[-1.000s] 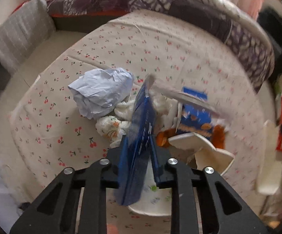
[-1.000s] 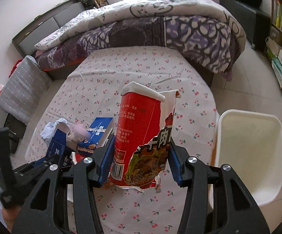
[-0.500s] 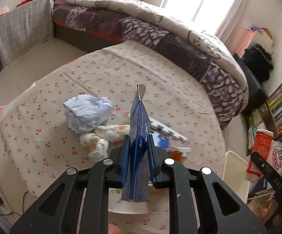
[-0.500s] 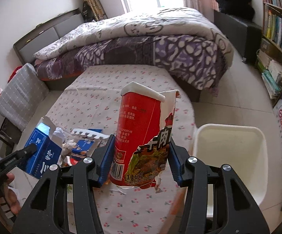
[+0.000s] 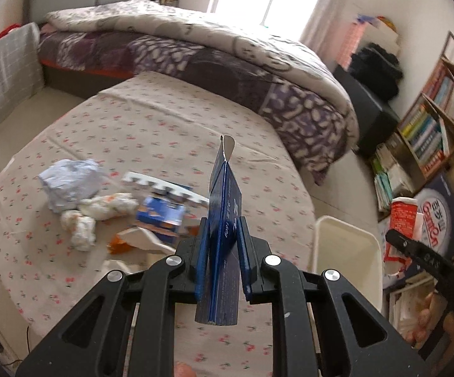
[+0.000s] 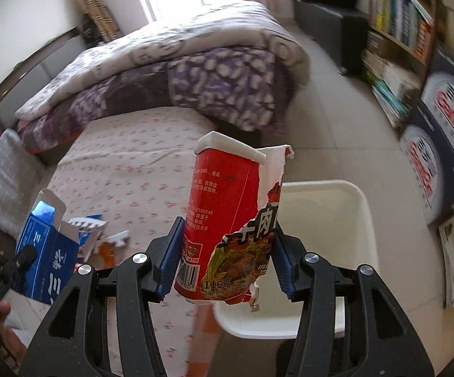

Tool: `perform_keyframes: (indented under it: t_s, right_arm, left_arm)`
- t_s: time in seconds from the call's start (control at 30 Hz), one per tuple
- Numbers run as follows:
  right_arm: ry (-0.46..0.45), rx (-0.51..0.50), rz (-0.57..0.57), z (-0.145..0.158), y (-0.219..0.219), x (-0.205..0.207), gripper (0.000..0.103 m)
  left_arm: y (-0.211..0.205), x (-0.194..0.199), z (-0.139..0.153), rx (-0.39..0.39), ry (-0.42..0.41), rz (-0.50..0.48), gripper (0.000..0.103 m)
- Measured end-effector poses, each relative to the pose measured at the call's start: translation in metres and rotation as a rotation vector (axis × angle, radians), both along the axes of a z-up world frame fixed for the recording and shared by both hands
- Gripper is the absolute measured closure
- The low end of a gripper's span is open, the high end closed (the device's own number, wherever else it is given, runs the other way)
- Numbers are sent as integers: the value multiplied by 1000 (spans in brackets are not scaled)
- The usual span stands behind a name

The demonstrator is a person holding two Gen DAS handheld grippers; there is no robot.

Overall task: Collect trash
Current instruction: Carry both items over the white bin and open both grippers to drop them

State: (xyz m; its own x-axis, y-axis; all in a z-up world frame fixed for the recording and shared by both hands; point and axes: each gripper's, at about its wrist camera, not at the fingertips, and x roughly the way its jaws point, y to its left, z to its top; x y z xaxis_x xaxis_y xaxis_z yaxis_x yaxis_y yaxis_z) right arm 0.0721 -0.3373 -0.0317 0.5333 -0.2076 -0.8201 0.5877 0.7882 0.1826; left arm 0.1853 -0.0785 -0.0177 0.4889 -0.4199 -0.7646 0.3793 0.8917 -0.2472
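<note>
1. Left wrist view: the left gripper (image 5: 222,262) is clamped on a flattened blue carton (image 5: 225,220), held edge-up above the cherry-print mat (image 5: 151,125). Crumpled paper (image 5: 68,183) and tissue wads (image 5: 101,209) lie on the mat; a white bin (image 5: 346,251) stands at its right edge.
2. Right wrist view: the right gripper (image 6: 225,256) is clamped on a torn red noodle cup (image 6: 230,223), upright, just before the white bin (image 6: 330,213). The blue carton (image 6: 46,245) shows at far left.
</note>
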Motion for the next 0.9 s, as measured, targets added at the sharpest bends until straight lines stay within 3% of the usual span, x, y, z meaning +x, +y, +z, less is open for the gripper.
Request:
perform_keyframes:
  t_s: [0.07,0.17,0.2,0.57,0.9]
  right_arm:
    - [3,20,-33,-1,-12,-8,48]
    - [-18,31,-90,3,-31,-21,30]
    - [-26,27,-102,4,-35,-25,29]
    - [-107,97,-225,14,-86,-62,26]
    - [-150,116,-317,19,-125,-93,23]
  left_arm:
    - [-13,-5,-2,1,0,-20,85]
    - [-36,-14,-5,-17,12,-61,86]
    - [-42,-17,-7,-21,14,-71,86]
    - [-128,-56,-25,-17,52,-208,85]
    - [-204,-97,-44,-45,136,-351,82]
